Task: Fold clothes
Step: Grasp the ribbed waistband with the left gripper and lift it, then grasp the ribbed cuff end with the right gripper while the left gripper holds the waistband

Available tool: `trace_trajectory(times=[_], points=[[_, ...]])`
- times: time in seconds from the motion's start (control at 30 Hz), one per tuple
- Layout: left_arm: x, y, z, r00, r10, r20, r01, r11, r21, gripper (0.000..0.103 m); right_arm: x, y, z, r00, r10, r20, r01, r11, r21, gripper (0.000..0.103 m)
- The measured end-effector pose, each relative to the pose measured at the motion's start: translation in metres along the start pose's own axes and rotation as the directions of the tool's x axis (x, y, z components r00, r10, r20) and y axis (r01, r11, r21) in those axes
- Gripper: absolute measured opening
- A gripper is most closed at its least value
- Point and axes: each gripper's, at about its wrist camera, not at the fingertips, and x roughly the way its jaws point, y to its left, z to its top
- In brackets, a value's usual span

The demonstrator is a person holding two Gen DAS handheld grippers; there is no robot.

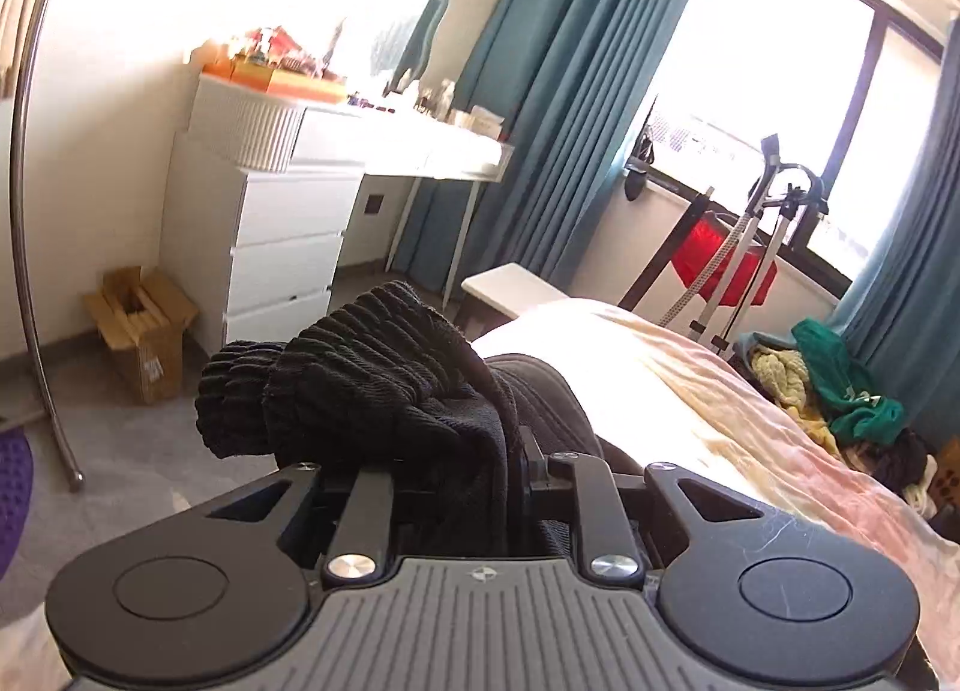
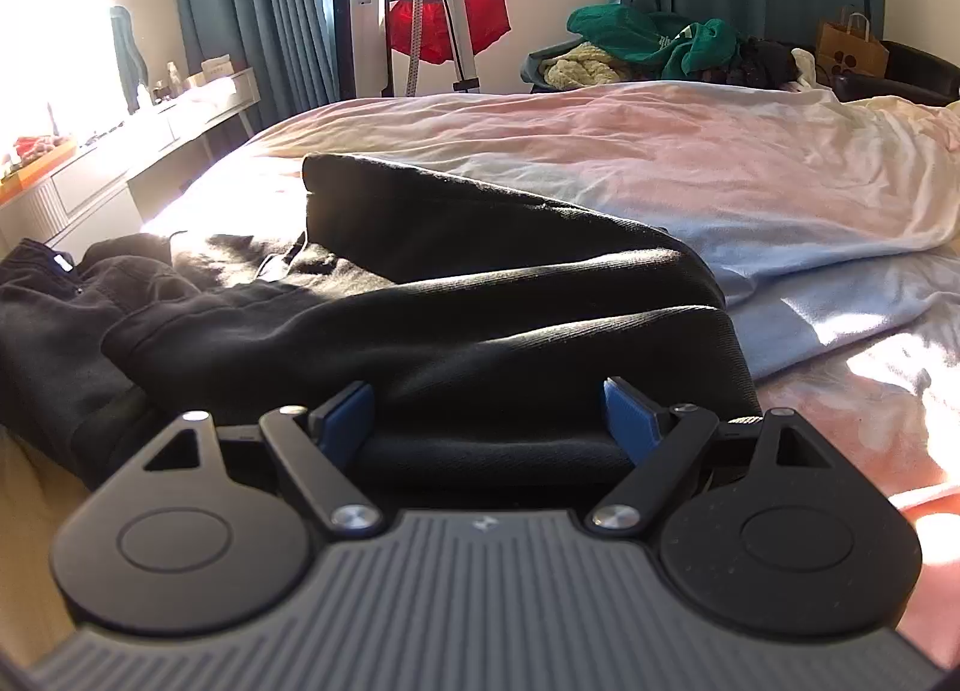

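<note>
A black garment (image 2: 456, 295) lies crumpled on the bed (image 2: 690, 150), partly folded over itself. My right gripper (image 2: 489, 418) is open, its blue pads (image 2: 630, 421) on either side of a fold of the black cloth at the near edge. In the left wrist view my left gripper (image 1: 468, 451) is shut on the black garment's ribbed cuff (image 1: 336, 373), held bunched above the bed's edge; its fingertips are hidden by the cloth.
A white chest of drawers (image 1: 282, 247) and a desk (image 1: 432, 150) stand left of the bed. A heap of green and yellow clothes (image 2: 648, 42) lies at the far side. A garment steamer stand (image 2: 444, 0), teal curtains, a cardboard box (image 1: 144, 331) on the floor.
</note>
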Motion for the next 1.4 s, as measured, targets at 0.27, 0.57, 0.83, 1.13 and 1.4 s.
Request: trace_trajectory(times=[0.27,0.57,0.83,1.13,1.4], points=[[-0.056,-0.162,0.018,0.983,-0.063,0.172,0.005,0.947,0.322,0.015,-0.041,-0.051,0.016,0.993,-0.101,0.066,0.085,0.974,0.209,0.084],[-0.107,-0.364,-0.098,0.922,-0.314,0.225,0.110,0.771,0.627,0.012,-0.055,-0.138,0.024,0.983,-0.155,0.095,0.088,0.862,0.500,0.084],[-0.123,-0.445,-0.274,0.879,-0.476,0.032,0.252,0.521,0.816,0.011,-0.059,-0.210,0.011,0.966,-0.230,0.121,0.078,0.701,0.709,0.086],[-0.106,-0.410,-0.337,0.886,-0.461,-0.052,0.220,0.318,0.922,0.035,-0.049,-0.222,0.004,0.981,-0.099,0.164,-0.063,0.644,0.763,0.086],[-0.105,-0.343,-0.319,0.914,-0.404,-0.043,0.162,0.266,0.950,0.096,-0.027,-0.197,0.015,0.967,0.179,0.182,-0.255,0.643,0.722,0.085]])
